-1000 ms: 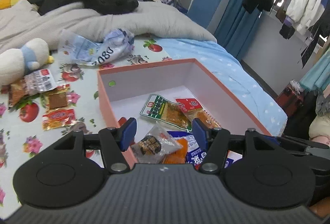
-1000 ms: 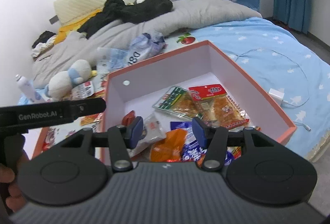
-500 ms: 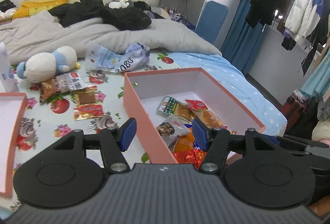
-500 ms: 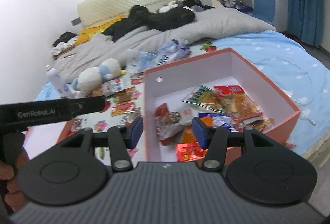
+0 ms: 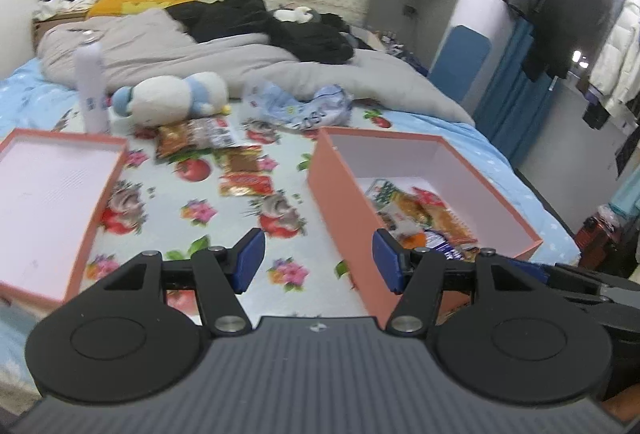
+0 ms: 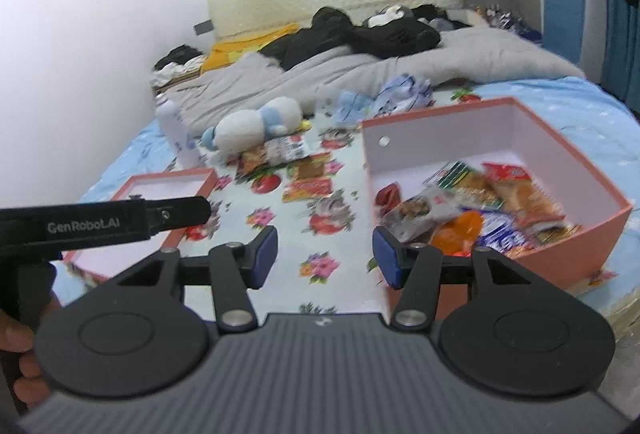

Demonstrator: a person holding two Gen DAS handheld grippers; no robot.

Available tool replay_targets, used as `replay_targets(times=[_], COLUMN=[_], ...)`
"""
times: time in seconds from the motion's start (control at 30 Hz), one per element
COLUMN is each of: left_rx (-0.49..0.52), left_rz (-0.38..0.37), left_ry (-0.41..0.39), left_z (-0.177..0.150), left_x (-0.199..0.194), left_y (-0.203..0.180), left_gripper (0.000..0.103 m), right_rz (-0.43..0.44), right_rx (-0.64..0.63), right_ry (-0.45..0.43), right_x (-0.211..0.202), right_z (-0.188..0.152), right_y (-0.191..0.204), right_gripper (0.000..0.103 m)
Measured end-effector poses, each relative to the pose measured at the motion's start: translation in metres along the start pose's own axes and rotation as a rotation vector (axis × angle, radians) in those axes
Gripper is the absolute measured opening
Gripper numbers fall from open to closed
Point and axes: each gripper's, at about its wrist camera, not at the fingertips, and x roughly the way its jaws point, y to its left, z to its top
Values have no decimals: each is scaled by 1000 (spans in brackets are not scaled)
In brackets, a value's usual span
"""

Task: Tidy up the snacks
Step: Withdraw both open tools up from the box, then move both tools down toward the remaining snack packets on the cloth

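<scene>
A pink box (image 5: 344, 210) (image 6: 600, 230) stands on the flowered mat and holds several snack packets (image 6: 472, 206) (image 5: 420, 214). Three loose snack packets (image 5: 244, 170) (image 6: 304, 174) lie on the mat left of the box, near the plush toy. My left gripper (image 5: 318, 262) is open and empty, held above the mat just left of the box's near corner. My right gripper (image 6: 325, 254) is open and empty, above the mat left of the box. The left gripper's body shows in the right wrist view (image 6: 100, 222).
The box's pink lid (image 5: 52, 194) (image 6: 168, 186) lies upturned at the left. A white plush toy (image 5: 172, 98), a white bottle (image 5: 91, 86), a crumpled blue-white bag (image 5: 304, 106) and a grey duvet (image 5: 200, 46) lie behind. The bed's edge is at the right.
Both grippers have drawn back and swung left, from over the box's contents to over the mat beside it. Both stay open and empty. The lid has come into view.
</scene>
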Motion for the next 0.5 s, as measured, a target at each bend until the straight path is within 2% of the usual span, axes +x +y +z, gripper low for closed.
replay_targets(times=[0.13, 0.2, 0.23, 0.33, 0.5], left_rx=[-56, -78, -84, -91, -87], left_rz=[3, 16, 22, 36, 55], left_ry=[28, 42, 43, 39, 35], left_z=[-13, -17, -19, -20, -12], left_x=[-2, 0, 0, 4, 30], left_y=[22, 33, 39, 52, 73], left_gripper=[65, 65, 65, 65, 65], right_rz=[27, 24, 23, 13, 11], right_rx=[3, -17, -27, -85, -74], right_ry=[27, 29, 27, 36, 41], right_x=[8, 13, 15, 26, 54], right_z=[-9, -12, -13, -17, -28], right_y=[11, 18, 21, 31, 39], right_gripper=[56, 67, 68, 68, 68])
